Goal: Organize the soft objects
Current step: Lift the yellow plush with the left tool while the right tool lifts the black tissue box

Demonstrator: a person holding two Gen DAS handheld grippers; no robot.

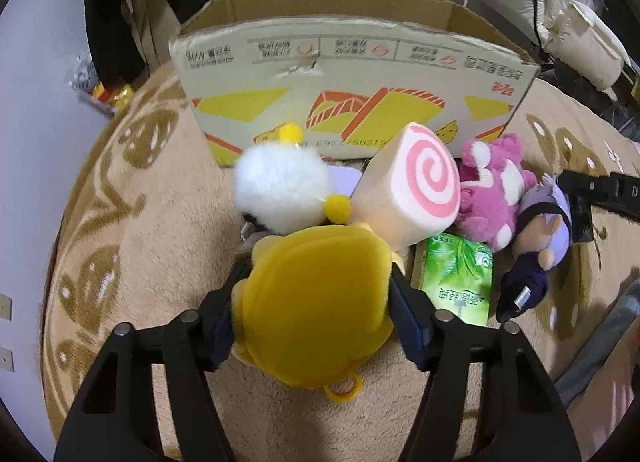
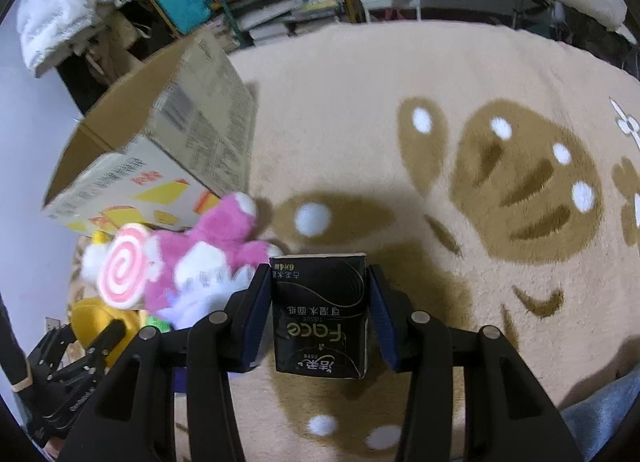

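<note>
plush yellow toy [image 1: 316, 310], glossy black tissue pack [image 2: 320, 314]

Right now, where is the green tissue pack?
In the left wrist view, the green tissue pack lies on the carpet, right of the yellow plush, below the swirl cushion.

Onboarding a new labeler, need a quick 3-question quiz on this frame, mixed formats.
1. True or false: the left gripper has its jaws shut on the yellow plush.
2. What sits between the jaws of the right gripper? A) pink plush B) black tissue pack C) green tissue pack
3. Fill in: the swirl-patterned roll plush lies in front of the cardboard ____.

Key: 1 true. 2 B, the black tissue pack. 3 box.
</note>
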